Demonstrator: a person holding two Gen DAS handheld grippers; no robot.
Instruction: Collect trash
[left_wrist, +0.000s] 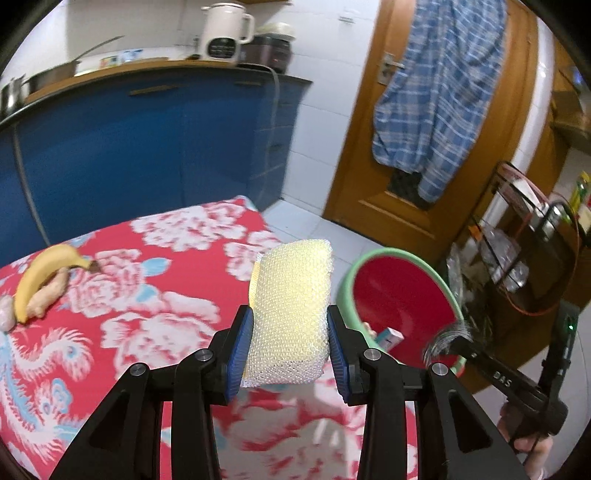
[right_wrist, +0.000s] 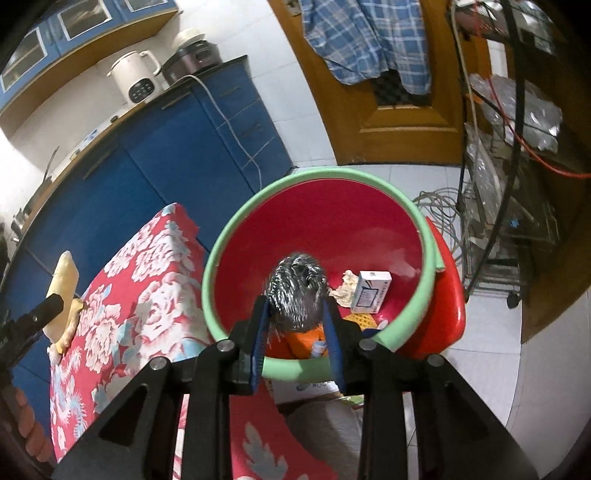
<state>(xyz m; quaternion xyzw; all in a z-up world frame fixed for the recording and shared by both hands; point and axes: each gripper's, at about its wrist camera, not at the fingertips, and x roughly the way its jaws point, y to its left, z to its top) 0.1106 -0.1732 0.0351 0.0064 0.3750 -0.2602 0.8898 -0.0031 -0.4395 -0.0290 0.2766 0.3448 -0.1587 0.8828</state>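
While my left jaws (left_wrist: 290, 350) pinch a yellow mesh sponge (left_wrist: 291, 299) above the red floral cloth on the bench (left_wrist: 155, 295), my right jaws (right_wrist: 296, 334) stand close around a steel wool scourer (right_wrist: 297, 291) over the mouth of the red bin with the green rim (right_wrist: 369, 229); I cannot tell whether their pads press on the scourer. In the left wrist view the bin sits at about three o'clock from the sponge, just beyond the bench edge. Inside the bin, at about two o'clock from the scourer, lie a small white box (right_wrist: 370, 291) and a crumpled paper (right_wrist: 345, 290). At nine o'clock in the left view a banana (left_wrist: 44, 277) rests on the cloth, touching a pale lump I cannot identify.
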